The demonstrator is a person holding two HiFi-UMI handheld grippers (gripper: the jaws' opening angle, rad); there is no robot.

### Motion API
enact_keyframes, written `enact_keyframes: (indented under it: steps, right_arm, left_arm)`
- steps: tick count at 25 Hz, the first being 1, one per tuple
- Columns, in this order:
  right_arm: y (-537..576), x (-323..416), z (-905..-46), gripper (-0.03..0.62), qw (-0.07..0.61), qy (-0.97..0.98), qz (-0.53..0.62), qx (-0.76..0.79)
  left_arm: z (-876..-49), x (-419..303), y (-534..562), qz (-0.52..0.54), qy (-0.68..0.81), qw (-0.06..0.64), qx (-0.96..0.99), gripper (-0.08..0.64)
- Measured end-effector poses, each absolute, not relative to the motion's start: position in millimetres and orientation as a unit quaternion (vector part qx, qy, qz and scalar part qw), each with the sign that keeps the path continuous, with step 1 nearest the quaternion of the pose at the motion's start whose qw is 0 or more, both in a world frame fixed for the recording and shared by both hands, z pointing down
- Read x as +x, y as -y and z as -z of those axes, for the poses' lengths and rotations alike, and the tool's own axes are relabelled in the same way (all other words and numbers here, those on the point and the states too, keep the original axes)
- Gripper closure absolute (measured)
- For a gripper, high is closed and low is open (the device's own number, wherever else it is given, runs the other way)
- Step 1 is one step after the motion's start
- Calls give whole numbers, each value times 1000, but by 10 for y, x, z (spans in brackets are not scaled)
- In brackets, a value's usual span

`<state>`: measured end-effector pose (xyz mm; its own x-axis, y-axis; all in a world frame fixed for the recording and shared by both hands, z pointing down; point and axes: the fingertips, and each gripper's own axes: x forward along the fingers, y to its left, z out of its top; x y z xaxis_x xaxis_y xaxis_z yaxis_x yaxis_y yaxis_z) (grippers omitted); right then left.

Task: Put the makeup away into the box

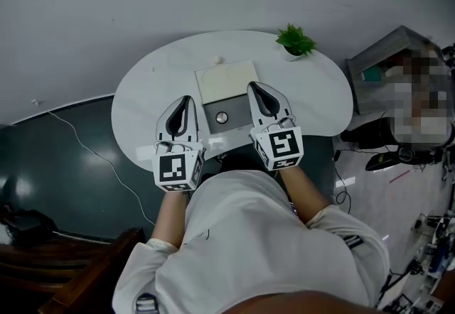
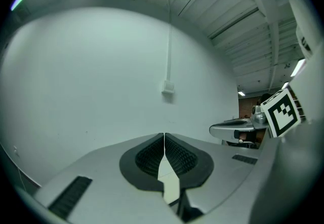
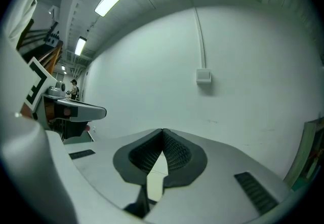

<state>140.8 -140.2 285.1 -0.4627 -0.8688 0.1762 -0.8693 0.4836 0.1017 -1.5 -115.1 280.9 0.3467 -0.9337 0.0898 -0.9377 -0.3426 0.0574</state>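
We are looking at a bench (image 1: 142,103) whose white top is showing smooth, with a faint sheen. On it, the box (image 1: 226,82) is showing a cream, matt lid and a duller grey inside. The left gripper (image 1: 188,99) and the right gripper (image 1: 254,85) are both wearing smooth, matt, pale plastic shells. In the gripper views their pads (image 2: 149,156) are looking black, finely ribbed and rubbery. The marker cubes (image 1: 178,169) are carrying flat, matt black-and-white print. The floor (image 1: 64,163) is gleaming dark green and glossy, catching reflections. We are seeing soft white cloth in the person's shirt (image 1: 249,241), dark brown wood with a slight sheen in the furniture (image 1: 71,270), and a matt painted wall (image 2: 91,66).
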Motion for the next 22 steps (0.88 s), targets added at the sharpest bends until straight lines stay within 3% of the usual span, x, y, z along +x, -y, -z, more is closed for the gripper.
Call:
enact_keyframes:
  steps: [22]
  right_arm:
    - [1540, 1341, -2778, 595, 100, 857, -1, 505]
  left_arm:
    - [-2808, -21, 1272, -24, 575, 48, 817, 537]
